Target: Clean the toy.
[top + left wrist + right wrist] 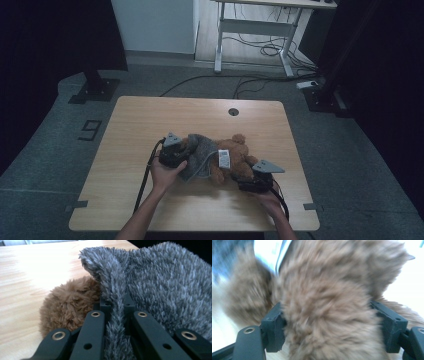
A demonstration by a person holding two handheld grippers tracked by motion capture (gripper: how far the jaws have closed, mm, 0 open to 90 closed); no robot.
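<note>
On the wooden desk [125, 150], a soft, light brown teddy bear [235, 160] lies mid-desk, its grey fleece garment [160, 285] pinched in the left tool [115, 315], while the right tool [329, 325] stands wide around a plush limb, best gripped by such loose folds.

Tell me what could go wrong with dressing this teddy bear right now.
The left hand-held gripper pinches only a thin fold of the grey garment, so it may slip free. The right hand-held gripper stands wide around a furry part of the teddy bear; the bear may shift on the table.
</note>
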